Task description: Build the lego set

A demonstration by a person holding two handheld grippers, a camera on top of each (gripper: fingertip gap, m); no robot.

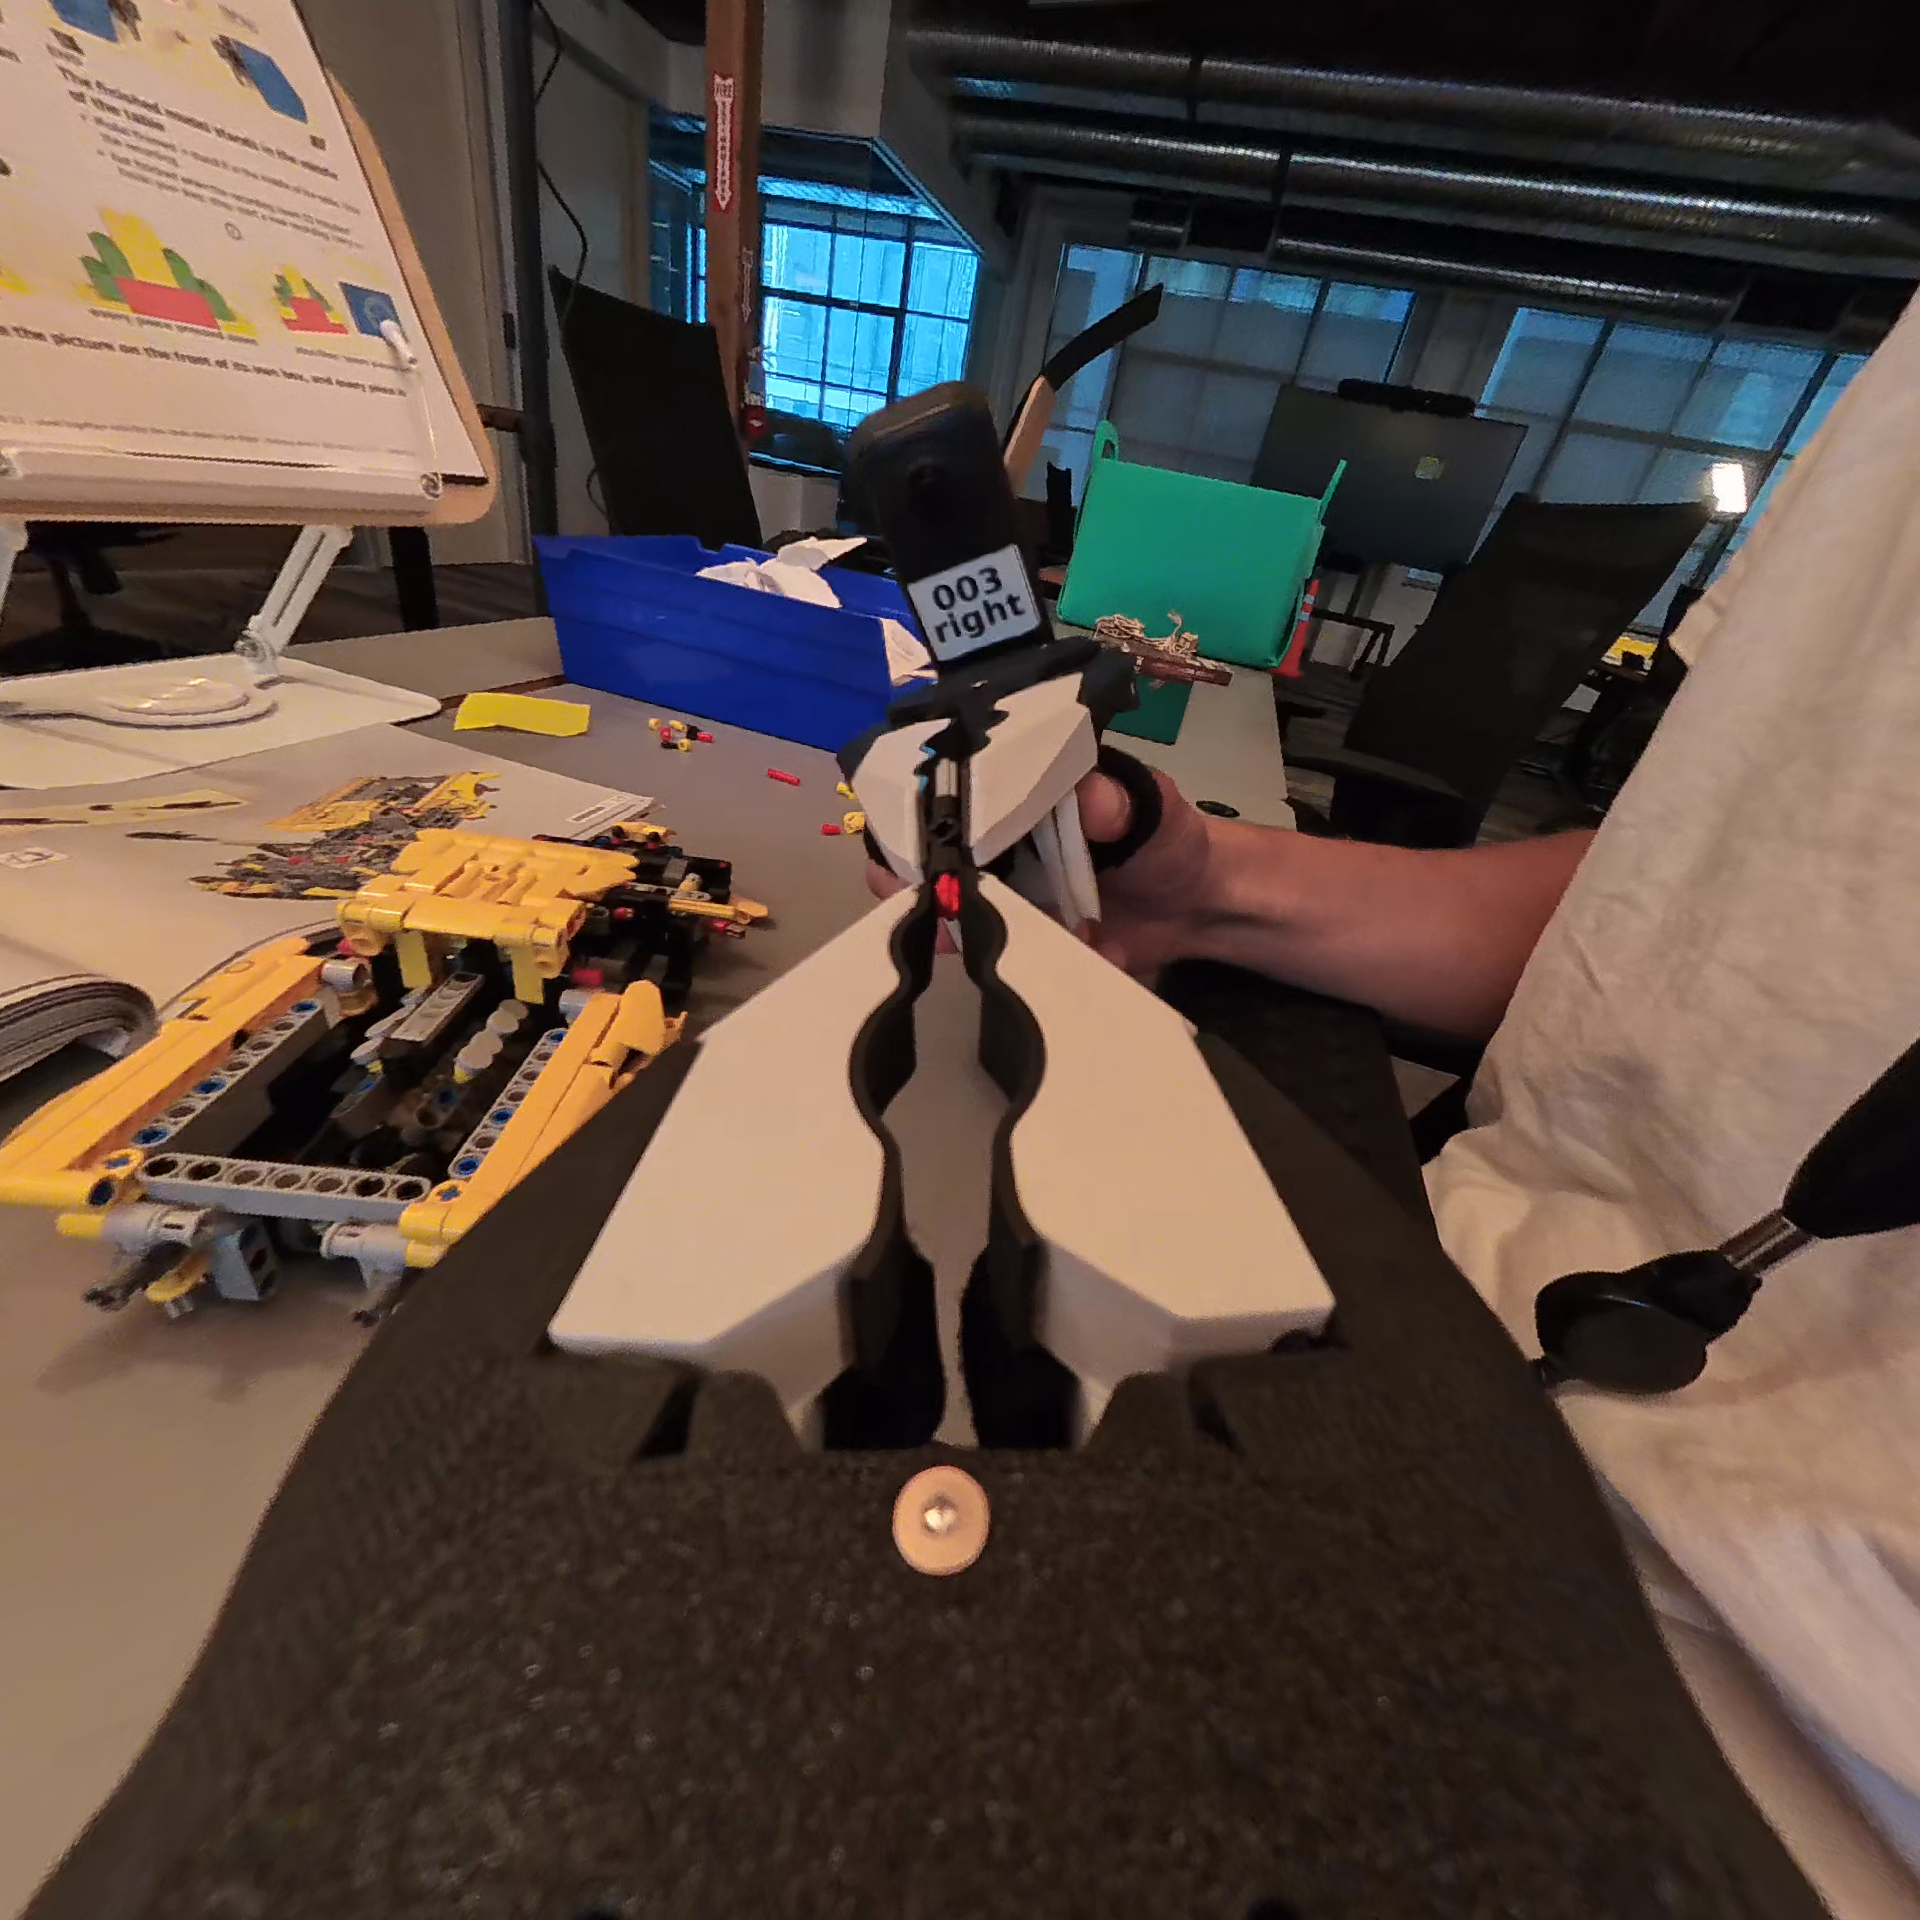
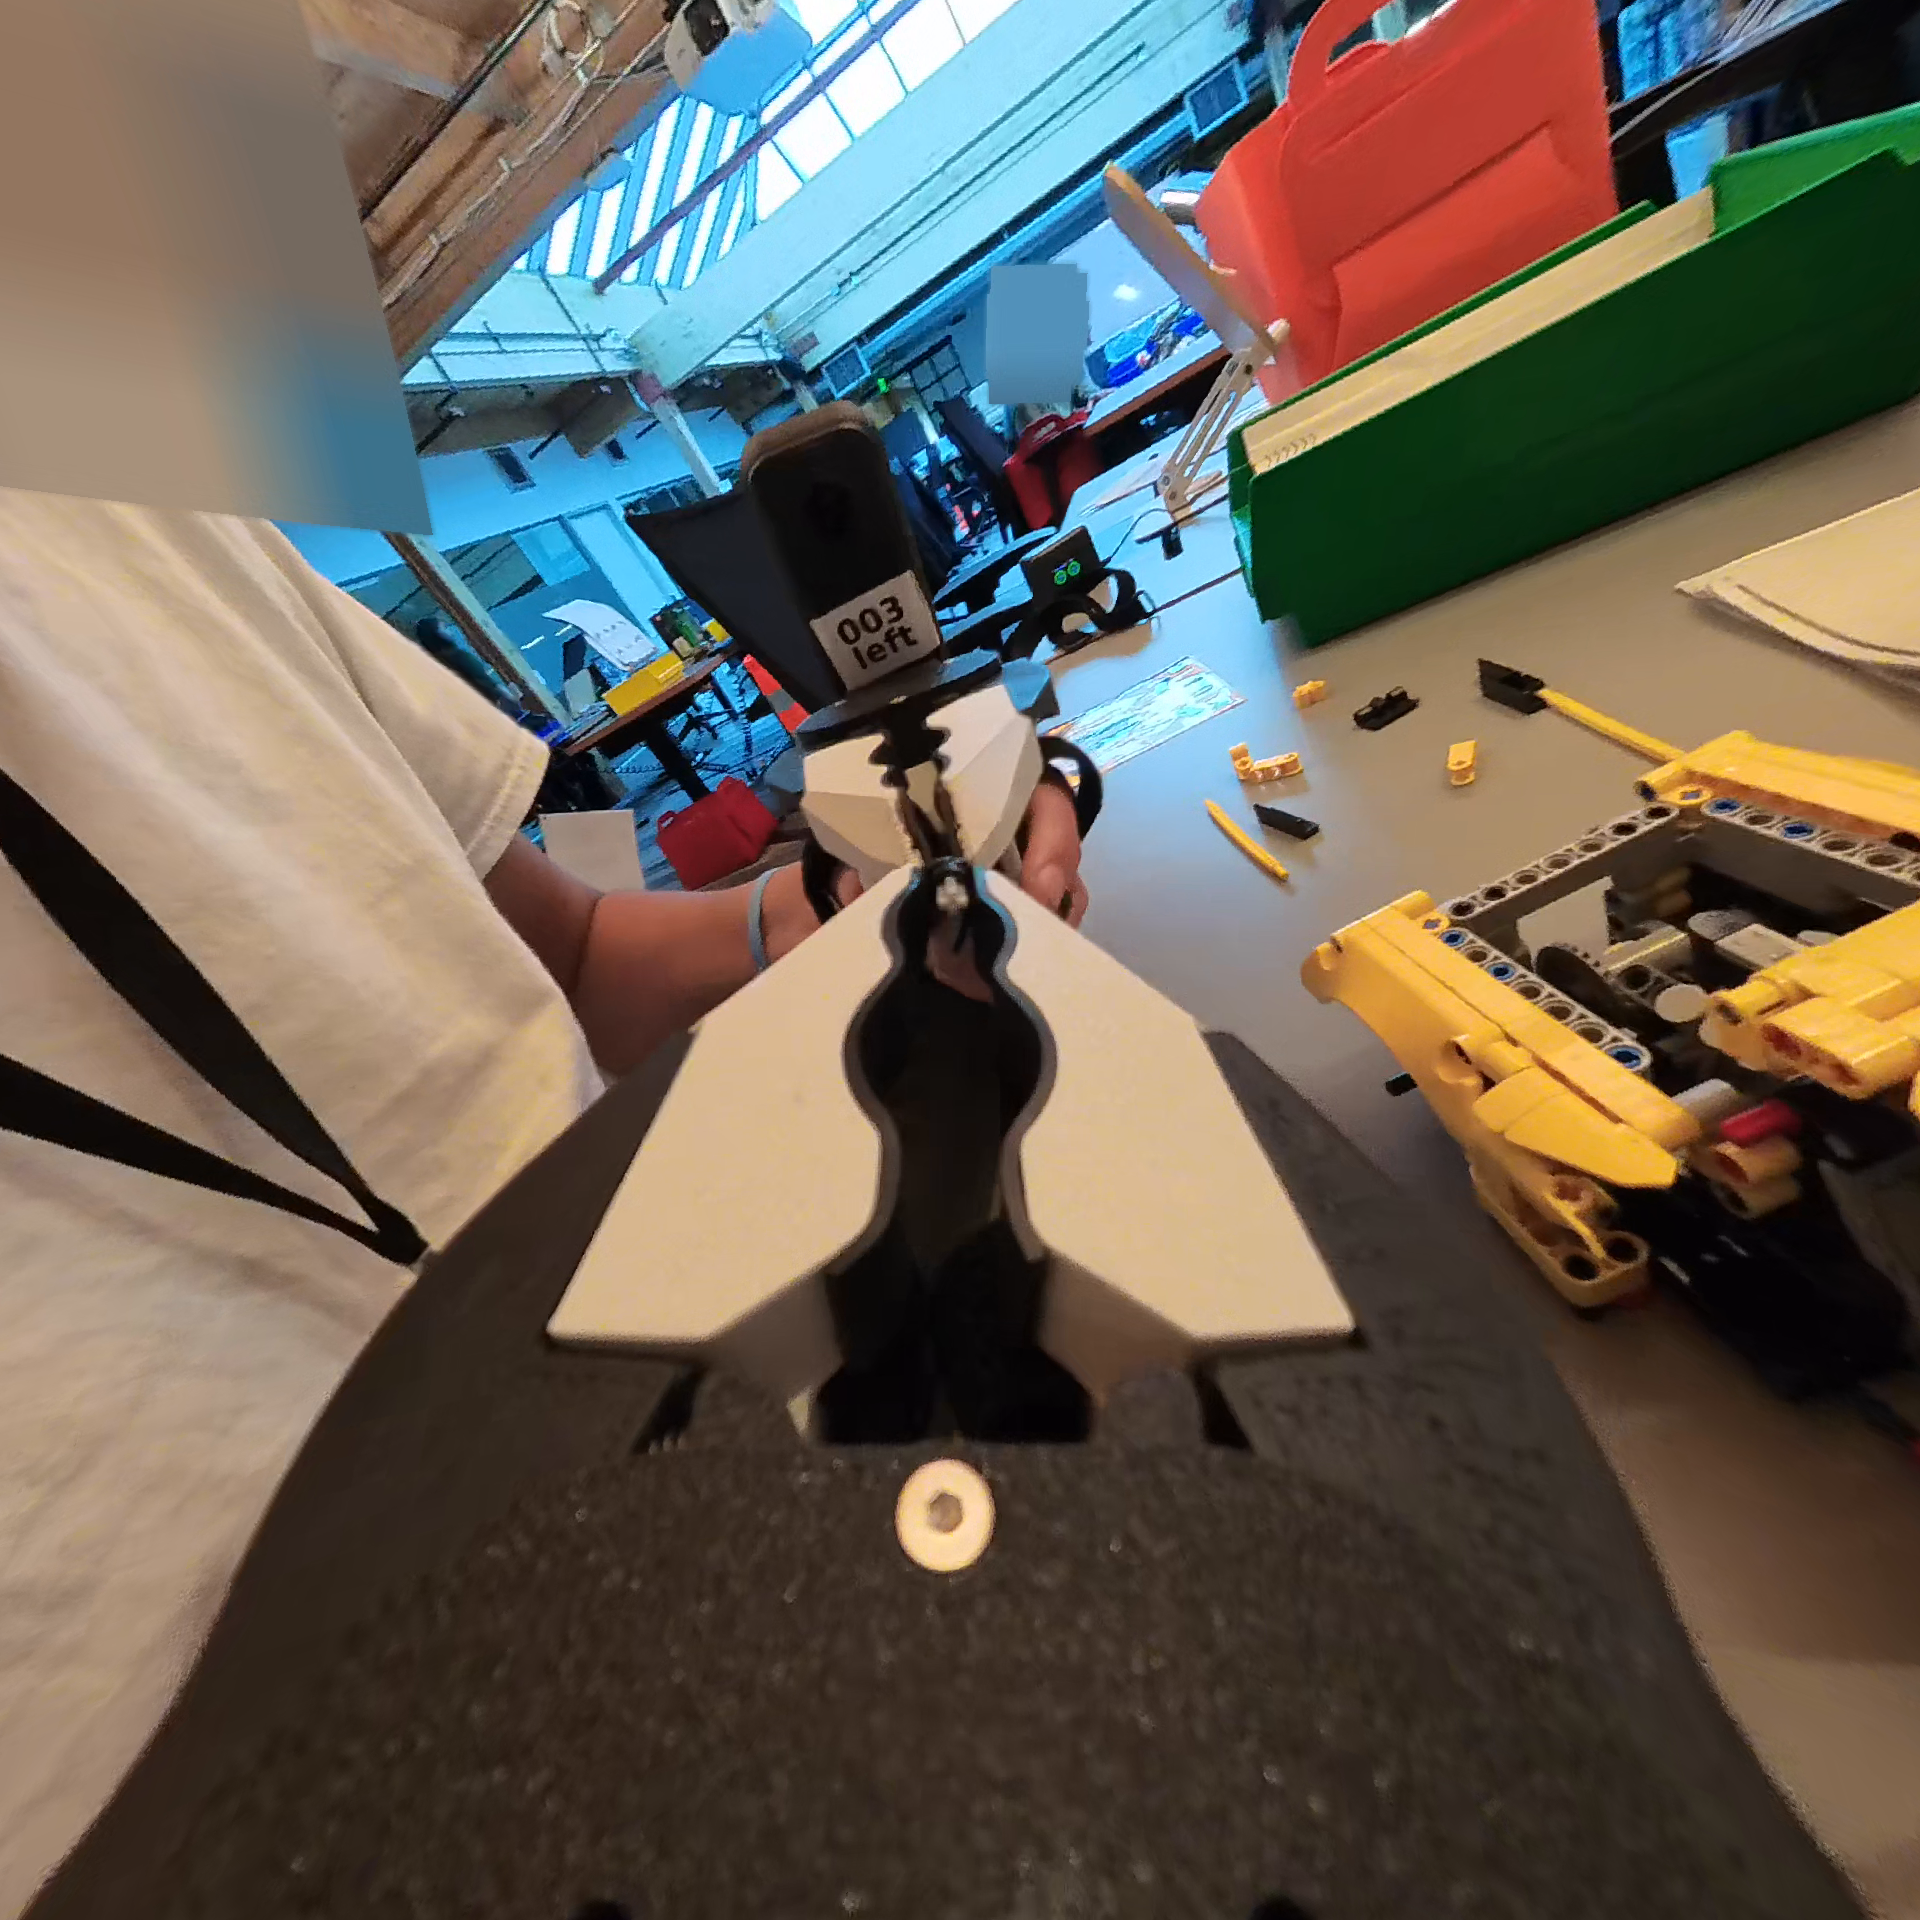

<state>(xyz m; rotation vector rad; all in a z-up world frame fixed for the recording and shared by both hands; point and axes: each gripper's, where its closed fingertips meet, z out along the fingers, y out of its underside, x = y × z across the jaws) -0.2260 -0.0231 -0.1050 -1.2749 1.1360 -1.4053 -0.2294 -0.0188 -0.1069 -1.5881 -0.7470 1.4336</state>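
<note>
Meeting tip to tip above tabletop point(image 1: 748, 831): left gripper point(image 1: 940, 902), right gripper point(image 2: 948, 891), jaws of both clenched on small lego piece point(image 1: 945, 894); yellow lego model point(image 1: 416, 1039) aside, untouched.

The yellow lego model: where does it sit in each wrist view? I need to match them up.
Left wrist view: the yellow lego model lies on the table at centre left, left of the left gripper.
Right wrist view: it sits at the right edge, right of the right gripper.
Shared landmark: its grey beam frame.
</note>
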